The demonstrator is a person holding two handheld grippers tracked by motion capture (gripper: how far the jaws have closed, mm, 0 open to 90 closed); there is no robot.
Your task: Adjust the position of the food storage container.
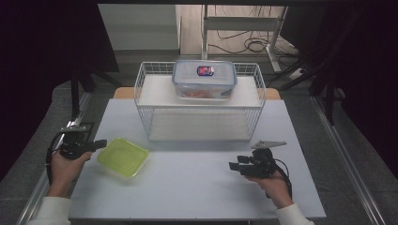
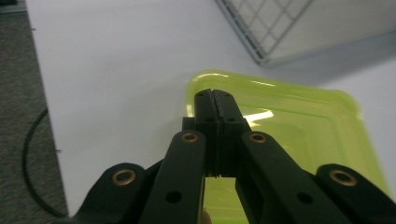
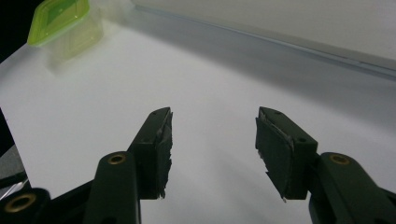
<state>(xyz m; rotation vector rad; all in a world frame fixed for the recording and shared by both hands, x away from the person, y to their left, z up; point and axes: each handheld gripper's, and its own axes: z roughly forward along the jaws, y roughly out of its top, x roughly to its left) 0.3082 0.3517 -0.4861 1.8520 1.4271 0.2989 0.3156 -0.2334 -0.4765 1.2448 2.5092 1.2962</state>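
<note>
A lime-green lidded container (image 1: 123, 157) lies on the white table (image 1: 197, 192), left of centre. My left gripper (image 1: 103, 143) sits at its left edge. In the left gripper view its jaws (image 2: 215, 94) are pressed together above the green lid's (image 2: 299, 126) near rim, with nothing visible between them. My right gripper (image 1: 232, 165) rests low over the bare table at front right, pointing left. Its jaws (image 3: 212, 128) stand wide apart and hold nothing. The green container (image 3: 58, 16) shows far off at the top left of the right gripper view.
A white wire basket (image 1: 139, 91) stands at the back centre of the table, with a clear blue-rimmed food box (image 1: 204, 78) on its upper shelf. Its mesh corner (image 2: 271, 32) lies just beyond the green container. Dark floor, cables and stands surround the table.
</note>
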